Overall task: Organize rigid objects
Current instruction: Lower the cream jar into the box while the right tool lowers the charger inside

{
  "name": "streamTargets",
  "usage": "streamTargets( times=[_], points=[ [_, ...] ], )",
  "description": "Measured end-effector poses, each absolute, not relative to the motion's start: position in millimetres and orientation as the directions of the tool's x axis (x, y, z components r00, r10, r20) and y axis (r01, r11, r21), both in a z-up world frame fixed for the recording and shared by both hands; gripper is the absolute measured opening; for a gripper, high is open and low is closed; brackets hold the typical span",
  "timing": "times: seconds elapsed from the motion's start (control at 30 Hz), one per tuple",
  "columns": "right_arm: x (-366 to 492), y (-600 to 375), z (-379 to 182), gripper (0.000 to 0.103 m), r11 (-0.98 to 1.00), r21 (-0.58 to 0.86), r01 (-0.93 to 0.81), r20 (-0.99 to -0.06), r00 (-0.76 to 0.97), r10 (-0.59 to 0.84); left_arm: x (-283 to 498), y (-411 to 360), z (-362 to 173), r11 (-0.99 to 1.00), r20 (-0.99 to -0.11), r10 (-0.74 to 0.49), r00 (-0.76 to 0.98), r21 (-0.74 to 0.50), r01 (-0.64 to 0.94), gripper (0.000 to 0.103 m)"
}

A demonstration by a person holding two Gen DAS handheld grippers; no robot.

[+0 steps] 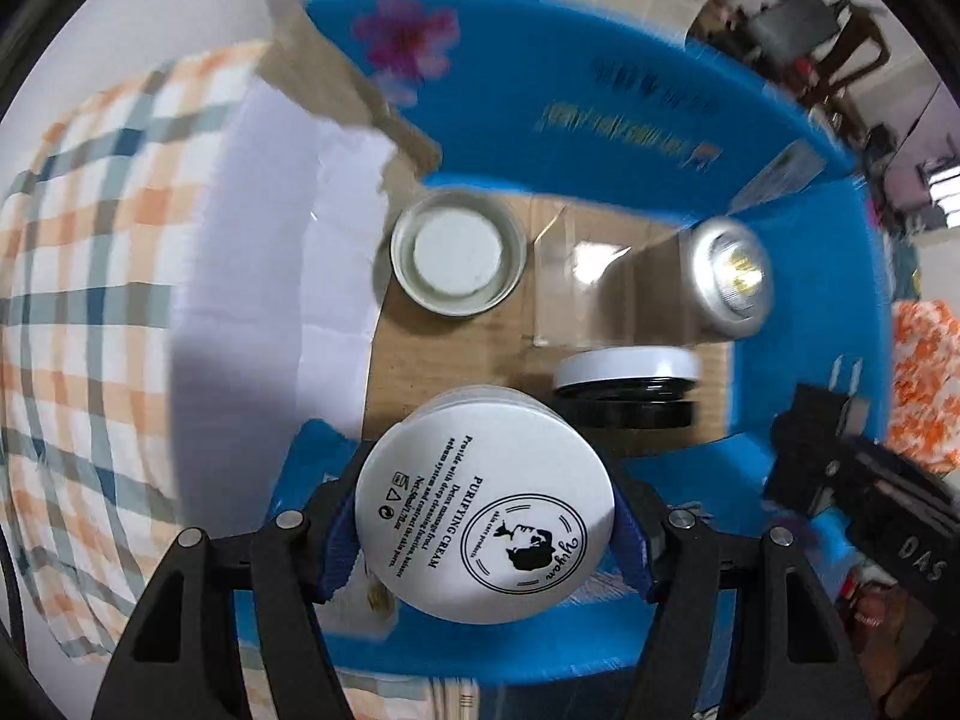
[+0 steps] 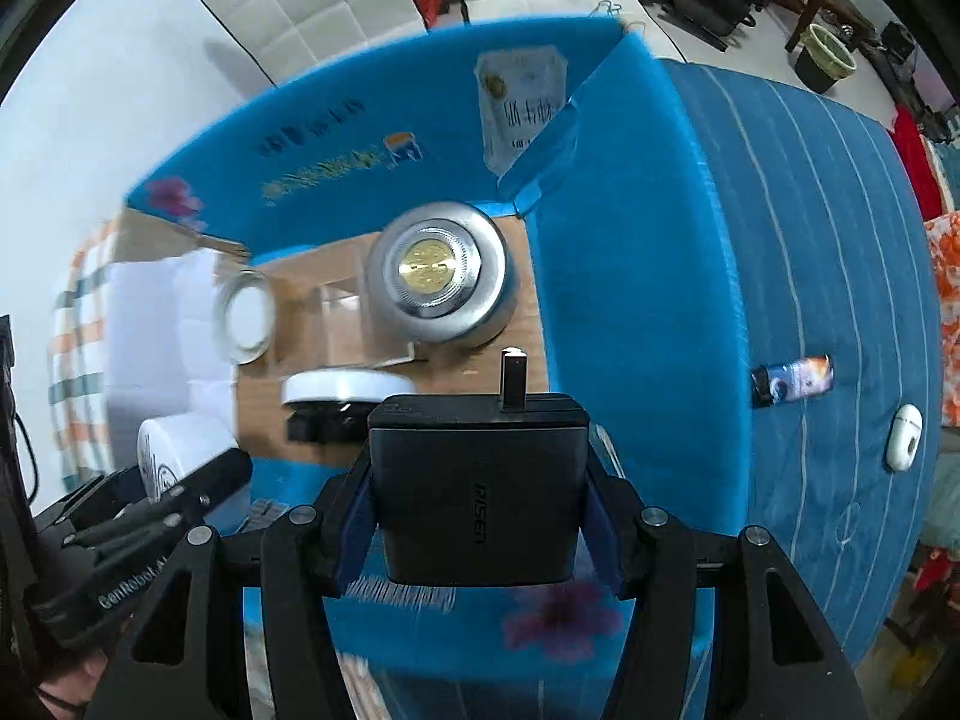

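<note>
Left wrist view: left gripper [image 1: 485, 525] is clamping a cream jar [image 1: 485, 517] above the blue box [image 1: 600, 120], right gripper [image 2: 479, 501] is clamping a charger [image 2: 477, 486].

Black gripper [image 1: 485, 525], blue pads [image 1: 339, 531], seemingly silver screws.

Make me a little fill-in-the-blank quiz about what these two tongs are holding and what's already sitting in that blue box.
1. The left tongs grip a round white jar whose label reads "PURIFYING ____".
2. The right tongs grip a ____ charger plug with a metal prong pointing forward.
3. The silver puck light lies on the ____ floor of the blue box.
4. Beside the clear container lies a round metal ____ with a white inside.

Missing words: CREAM; black; cardboard; lid
</note>
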State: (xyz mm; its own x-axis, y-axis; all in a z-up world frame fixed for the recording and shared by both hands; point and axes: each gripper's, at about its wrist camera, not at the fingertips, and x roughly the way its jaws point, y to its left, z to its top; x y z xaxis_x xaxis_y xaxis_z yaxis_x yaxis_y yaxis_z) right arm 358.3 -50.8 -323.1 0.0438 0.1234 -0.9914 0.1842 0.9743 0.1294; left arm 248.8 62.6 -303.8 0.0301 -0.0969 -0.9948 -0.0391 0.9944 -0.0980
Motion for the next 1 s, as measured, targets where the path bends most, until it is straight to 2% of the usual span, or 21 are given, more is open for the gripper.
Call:
streamTargets(
  times=[0.33, 0.67, 0.8, 0.9, 1.0],
  points=[
    [384, -35, -378, 0.062, 0.989, -0.025, 0.144, -0.999, -0.04, -0.019, 266, 64, -351, 0.998, -0.996, -0.055, -0.068, -0.054, -0.018, 0.067],
    [394, -35, -407, 0.062, 0.985, 0.028, 0.168, -0.992, -0.114, 0.048, 279, 67, -371, 0.998, -0.992, -0.062, -0.112, -0.059, -0.026, 0.067],
    [396, -45, -411, 0.062, 0.984, 0.055, 0.168, -0.986, -0.144, 0.08, 282, 73, -372, 0.993, -0.985, -0.108, -0.135, -0.101, -0.056, 0.067],
    [398, -47, -412, 0.065, 0.985, 0.062, 0.163, -0.981, -0.172, 0.09, 282, 76, -370, 0.99, -0.98, -0.129, -0.154, -0.119, -0.072, 0.067],
    [400, -49, -404, 0.072, 0.984, 0.066, 0.166, -0.983, -0.158, 0.093, 280, 76, -368, 0.992, -0.978, -0.12, -0.17, -0.11, -0.065, 0.067]
  ],
)
